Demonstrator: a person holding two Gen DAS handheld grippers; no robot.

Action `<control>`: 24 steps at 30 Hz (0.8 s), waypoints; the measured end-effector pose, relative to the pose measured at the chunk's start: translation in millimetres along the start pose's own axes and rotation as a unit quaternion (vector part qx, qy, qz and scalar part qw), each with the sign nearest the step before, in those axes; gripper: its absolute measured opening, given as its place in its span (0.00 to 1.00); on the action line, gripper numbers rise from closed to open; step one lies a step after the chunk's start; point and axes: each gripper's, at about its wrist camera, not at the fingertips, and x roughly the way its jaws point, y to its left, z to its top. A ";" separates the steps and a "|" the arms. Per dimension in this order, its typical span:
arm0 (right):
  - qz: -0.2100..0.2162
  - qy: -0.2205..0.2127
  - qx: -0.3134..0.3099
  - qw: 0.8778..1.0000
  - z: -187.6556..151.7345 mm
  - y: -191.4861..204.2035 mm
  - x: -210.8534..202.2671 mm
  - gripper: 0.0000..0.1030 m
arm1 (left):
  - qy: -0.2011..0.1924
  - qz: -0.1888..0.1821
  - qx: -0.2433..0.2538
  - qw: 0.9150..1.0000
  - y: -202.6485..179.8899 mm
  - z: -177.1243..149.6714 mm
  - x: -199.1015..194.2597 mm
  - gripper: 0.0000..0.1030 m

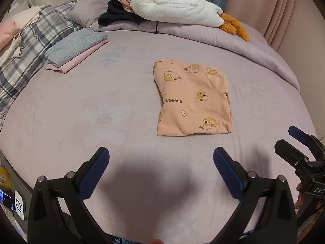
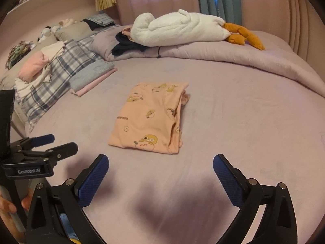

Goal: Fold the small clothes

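A peach garment with yellow duck prints (image 1: 193, 99) lies folded into a rectangle on the lilac bed sheet (image 1: 101, 111); it also shows in the right wrist view (image 2: 150, 120). My left gripper (image 1: 161, 162) is open and empty, held above the sheet in front of the garment. My right gripper (image 2: 160, 168) is open and empty, also in front of the garment. The right gripper shows at the right edge of the left wrist view (image 1: 292, 140), and the left gripper shows at the left of the right wrist view (image 2: 59, 143).
A folded grey and pink stack (image 1: 75, 48) lies at the left, next to a plaid blanket (image 1: 30, 61) with loose clothes on it. A rolled lilac duvet (image 1: 223, 38) with a white plush goose (image 1: 174, 8) and dark clothing (image 1: 117, 16) lies along the far side.
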 end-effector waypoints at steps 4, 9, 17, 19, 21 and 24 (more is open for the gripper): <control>-0.011 -0.003 0.001 1.000 3.6 3.9 -4.7 0.99 | -0.007 0.005 -0.006 1.000 4.4 3.7 -6.2 0.99; -0.018 -0.010 -0.008 1.000 7.4 9.8 -12.1 0.99 | -0.013 0.013 -0.008 1.000 8.5 5.1 -11.2 0.99; -0.017 -0.013 -0.019 1.000 11.3 15.2 -13.3 0.99 | -0.018 0.017 -0.003 1.000 8.6 4.5 -15.9 0.99; -0.016 -0.012 -0.020 1.000 11.2 15.7 -12.7 0.99 | -0.018 0.017 0.000 1.000 7.9 4.9 -15.9 0.99; -0.015 -0.011 -0.020 1.000 11.0 16.0 -12.3 0.99 | -0.019 0.019 0.001 1.000 7.2 4.7 -16.0 0.99; -0.016 -0.012 -0.020 1.000 10.9 17.0 -12.9 0.99 | -0.018 0.026 0.002 0.999 6.6 4.6 -15.0 0.99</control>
